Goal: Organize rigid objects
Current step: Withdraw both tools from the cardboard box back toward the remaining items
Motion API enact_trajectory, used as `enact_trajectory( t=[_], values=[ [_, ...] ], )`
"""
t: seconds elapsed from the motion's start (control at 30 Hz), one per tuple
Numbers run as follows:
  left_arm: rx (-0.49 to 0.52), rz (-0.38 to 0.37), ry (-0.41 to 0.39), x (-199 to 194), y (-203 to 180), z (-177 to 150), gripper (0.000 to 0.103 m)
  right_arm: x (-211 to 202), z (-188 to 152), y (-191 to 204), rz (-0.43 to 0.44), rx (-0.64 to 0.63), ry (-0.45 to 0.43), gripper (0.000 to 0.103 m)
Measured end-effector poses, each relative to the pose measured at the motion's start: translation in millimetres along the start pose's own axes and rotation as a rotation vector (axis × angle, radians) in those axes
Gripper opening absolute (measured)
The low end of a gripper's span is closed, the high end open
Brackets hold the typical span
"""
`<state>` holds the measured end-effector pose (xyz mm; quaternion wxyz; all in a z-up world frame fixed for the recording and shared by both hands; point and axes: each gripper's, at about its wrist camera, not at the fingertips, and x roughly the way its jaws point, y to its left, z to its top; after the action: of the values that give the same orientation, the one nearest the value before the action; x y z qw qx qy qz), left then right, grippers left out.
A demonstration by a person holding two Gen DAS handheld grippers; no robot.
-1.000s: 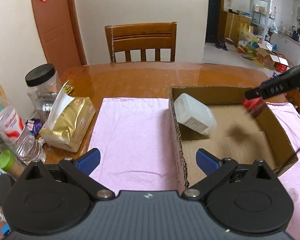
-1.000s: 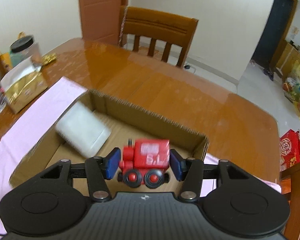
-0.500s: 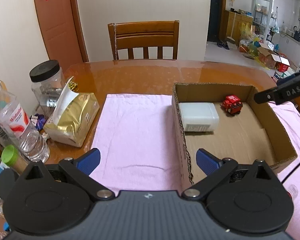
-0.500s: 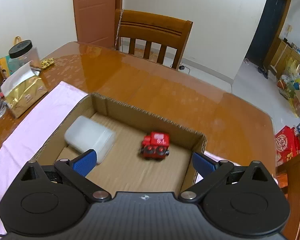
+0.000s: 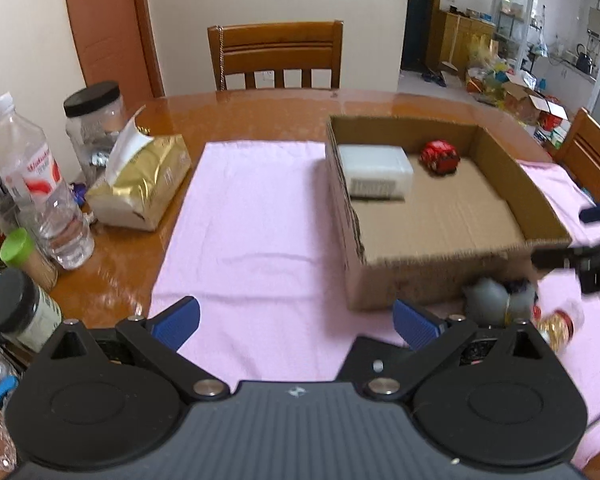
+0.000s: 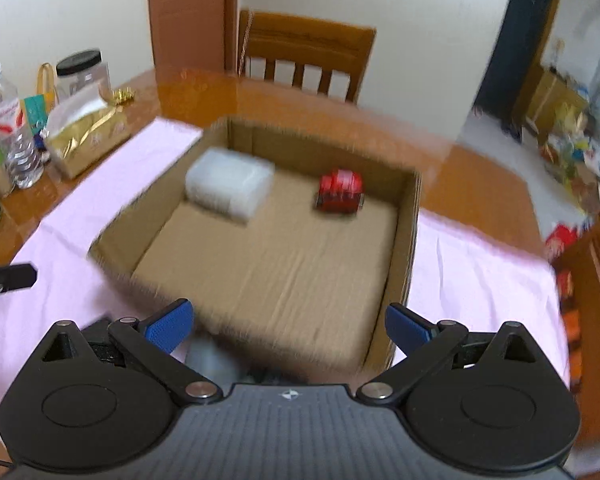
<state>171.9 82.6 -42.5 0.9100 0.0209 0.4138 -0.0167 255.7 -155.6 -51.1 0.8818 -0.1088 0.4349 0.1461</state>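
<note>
**Both grippers empty; two items in box**

Near edge, left wrist view: left gripper [image 5: 296,318] spread wide over pink cloth [image 5: 252,216], nothing between the blue pads [image 5: 178,316]. Just right of it, on the cloth against the box's near wall: grey object [image 5: 496,300], blurred, kind unclear; beside it a small gold-and-red item [image 5: 558,322], possibly a bottle.

Right wrist view: right gripper [image 6: 290,322] likewise at full spread, empty, poised over near wall of box [image 6: 404,240]. Heavy motion blur here. Also visible at right edge of left view as black fingers [image 5: 580,256].

Mid field: open cardboard box on the cloth. Inside, white container [image 5: 374,172] lying in the far left corner, against the left wall. Red toy car [image 5: 440,156] near the far wall, apart from the container. Rest of box floor bare.

Left of cloth on table [image 5: 260,116]: gold tissue pack [image 5: 140,184], water bottle [image 5: 40,184], black-lidded jar [image 5: 94,128].

Far: wooden chair [image 5: 276,56] at the table's far side.
</note>
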Motion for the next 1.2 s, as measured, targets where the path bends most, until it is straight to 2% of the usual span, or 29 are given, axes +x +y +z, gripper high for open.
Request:
enact_trajectory(
  t=[0.13,0.3,0.5,0.7,0.97,1.1,1.2],
  values=[
    [0.024,-0.007,0.011,0,-3,-14,0.102,-1,-35,16,-0.010,0.025,0.064,0.103],
    [0.049,-0.036,0.028,3,-3,-28,0.102,-15,-69,37,-0.005,0.055,0.103,0.103],
    [0.079,-0.067,0.050,9,-5,-38,0.102,-19,-87,71,-0.023,0.019,0.126,0.103],
    [0.124,-0.113,0.067,14,-9,-46,0.102,-14,-98,99,-0.097,-0.035,0.129,0.103],
    [0.165,-0.168,0.088,20,-17,-51,0.102,-32,-133,89,-0.114,0.011,0.193,0.103],
    [0.186,-0.189,0.090,23,-22,-51,0.102,-32,-152,73,-0.189,0.039,0.246,0.103],
    [0.206,-0.195,0.093,23,-26,-52,0.102,-32,-156,56,-0.234,0.100,0.239,0.103]
  ],
)
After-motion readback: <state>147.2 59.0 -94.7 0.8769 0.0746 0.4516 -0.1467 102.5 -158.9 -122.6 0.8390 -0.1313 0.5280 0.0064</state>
